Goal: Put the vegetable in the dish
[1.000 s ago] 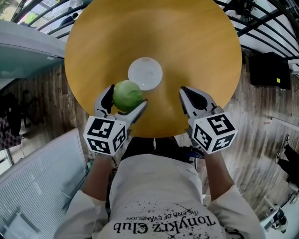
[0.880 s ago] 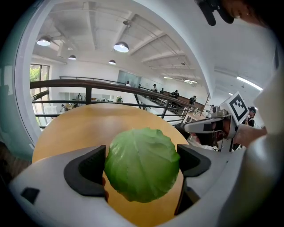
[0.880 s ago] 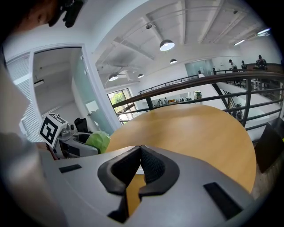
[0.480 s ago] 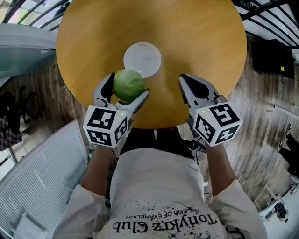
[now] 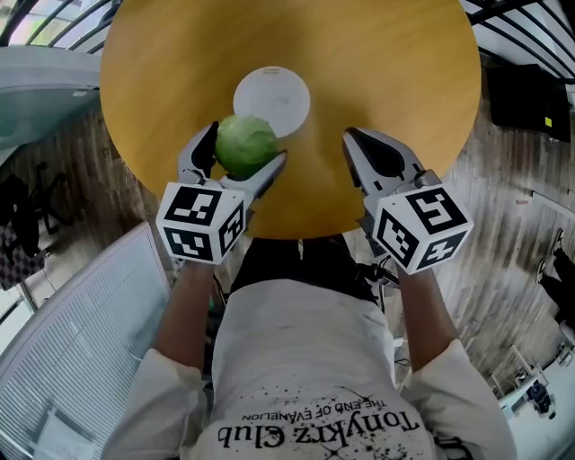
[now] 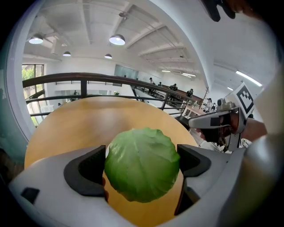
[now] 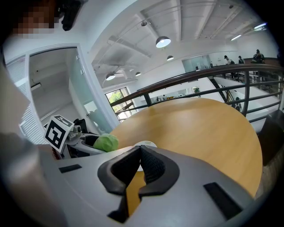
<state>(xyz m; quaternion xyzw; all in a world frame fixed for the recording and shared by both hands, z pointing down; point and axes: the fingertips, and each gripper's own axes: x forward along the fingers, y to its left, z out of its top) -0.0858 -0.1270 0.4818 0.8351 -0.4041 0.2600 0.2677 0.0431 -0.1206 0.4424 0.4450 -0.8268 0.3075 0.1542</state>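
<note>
A round green cabbage (image 5: 244, 145) (image 6: 142, 164) is clamped between the two jaws of my left gripper (image 5: 241, 155), held above the near part of the round wooden table (image 5: 377, 81). Just beyond it lies the white dish (image 5: 271, 95), flat and with nothing in it. My right gripper (image 5: 367, 158) hovers over the table's near right part, jaws shut with nothing between them. From the right gripper view the cabbage (image 7: 105, 142) and the dish (image 7: 145, 144) show at the left, past the closed jaws.
The table stands by a dark metal railing (image 5: 530, 27) at the back. A pale glass partition (image 5: 36, 90) is at the left and a wooden floor (image 5: 503, 225) lies below. The person's torso in a white shirt (image 5: 305, 377) fills the lower view.
Both grippers and the cabbage have shifted slightly forward toward the dish. The hold on the cabbage is unchanged.
</note>
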